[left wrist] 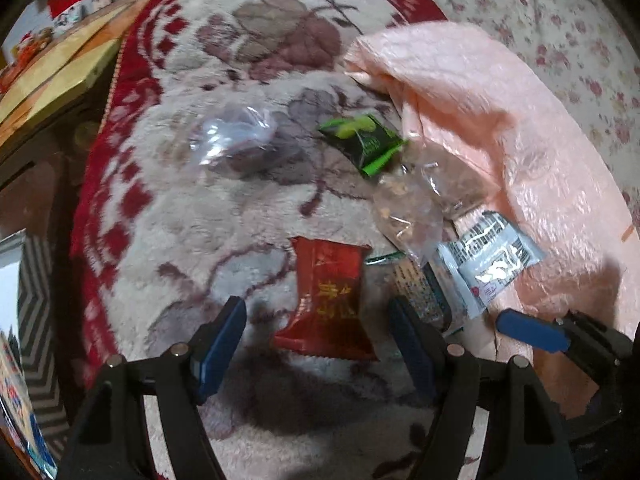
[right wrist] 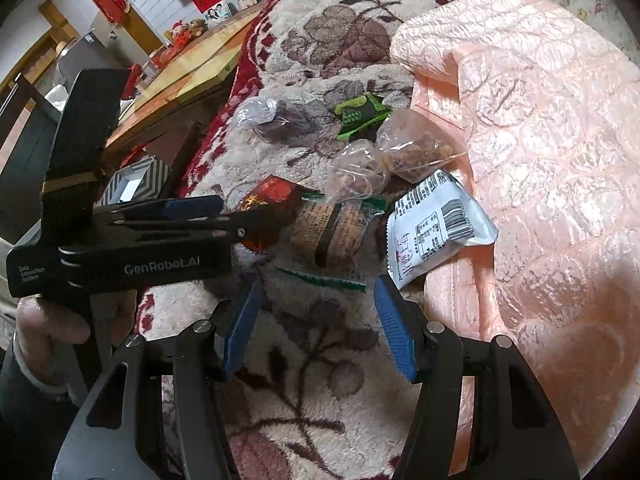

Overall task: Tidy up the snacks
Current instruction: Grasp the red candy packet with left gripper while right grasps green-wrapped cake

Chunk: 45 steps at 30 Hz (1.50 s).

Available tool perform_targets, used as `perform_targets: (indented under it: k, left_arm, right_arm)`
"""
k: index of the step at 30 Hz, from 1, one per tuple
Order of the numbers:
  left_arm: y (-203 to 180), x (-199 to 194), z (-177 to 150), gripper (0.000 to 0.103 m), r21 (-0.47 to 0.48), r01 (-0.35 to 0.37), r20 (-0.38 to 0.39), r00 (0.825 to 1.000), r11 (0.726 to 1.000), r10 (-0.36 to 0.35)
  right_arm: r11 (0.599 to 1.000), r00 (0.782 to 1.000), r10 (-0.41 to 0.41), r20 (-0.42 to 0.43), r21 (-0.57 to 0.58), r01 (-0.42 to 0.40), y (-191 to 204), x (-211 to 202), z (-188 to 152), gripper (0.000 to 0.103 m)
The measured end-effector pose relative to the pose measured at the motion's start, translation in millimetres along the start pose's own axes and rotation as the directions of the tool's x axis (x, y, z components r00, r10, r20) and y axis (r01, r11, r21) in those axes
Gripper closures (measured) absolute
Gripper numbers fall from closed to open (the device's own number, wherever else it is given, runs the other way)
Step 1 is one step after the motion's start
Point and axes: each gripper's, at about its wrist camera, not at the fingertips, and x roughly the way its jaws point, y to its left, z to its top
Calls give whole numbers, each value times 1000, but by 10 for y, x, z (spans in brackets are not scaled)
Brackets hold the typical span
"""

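- Seen first from the left wrist camera, the left gripper (left wrist: 316, 320) hangs with its blue fingers spread wide over the floral blanket (left wrist: 240, 208), holding nothing.
- The red snack packet (left wrist: 326, 300) lies flat between those fingers, its long axis running away from the camera and its crimped ends near and far.
- Beyond it, toward the blanket's middle, the green snack packet (left wrist: 362, 142) lies slanted, and a clear bag of dark fruit (left wrist: 236, 136) sits well apart to its left; motion blur smears both.
- Clear nut bags (left wrist: 412, 204) overlap at the edge of the pink quilt (left wrist: 500, 140), and the white barcode packet (left wrist: 490, 258) rests on that quilt, long axis slanted up to the right.
- A brown printed packet (left wrist: 414, 288) is mostly hidden behind the gripper's right finger.
- At the lower right, one blue finger of the right gripper (left wrist: 532, 330) pokes in; its other finger is cut off.

- Next, from the right wrist camera, the right gripper (right wrist: 316, 320) is likewise spread and empty above the blanket (right wrist: 320, 360).
- The brown printed packet (right wrist: 332, 228) lies just ahead, long axis pointing away, with a green crimped edge nearest the fingers.
- The white barcode packet (right wrist: 436, 224) slants beside it, half on the pink quilt (right wrist: 540, 160).
- The left gripper (right wrist: 192, 216) enters side-on from the left, covering part of the red snack packet (right wrist: 268, 200); its spread cannot be judged here.
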Motion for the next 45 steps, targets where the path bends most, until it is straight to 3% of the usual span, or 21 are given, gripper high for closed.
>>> perform_targets:
  k: [7,12,14,20,31,38,45]
  left_arm:
    - [40,115,84,27,-20,-2,-8,1000,1000,2]
    - [15,128,85,49,-2,-22,5,1000,1000,22]
    - [19,113,79,66,-3,2,13,1000,1000,-2]
    - [100,49,34,67,-36,19,45,999,999,-17]
    - [277,-99,-153,67,-58,-70,74,995,996,74]
    - [267,-78,-189,67,-65,-75,73,994,995,80]
    - [246,-106,-207,67,-67,-92,82,992,994,97]
  right_arm:
    - [1000,1000,-4,-5,6,4,-38,68,54,45]
    - [1000,1000,-2,-13,3,2,-22,109,82,45]
    - [1000,1000,3,-15,-1,-4,-7,130,98,45]
    - [1000,1000,-5,-18,-4,5,32,208,148,45]
    - [994,992,-111,-59,-12,111,90,573,329,43]
    - [997,995,-72,-64,-20,70,37,632,333,47]
    - [994,995,-94,-36,-62,92,92,543,288,54]
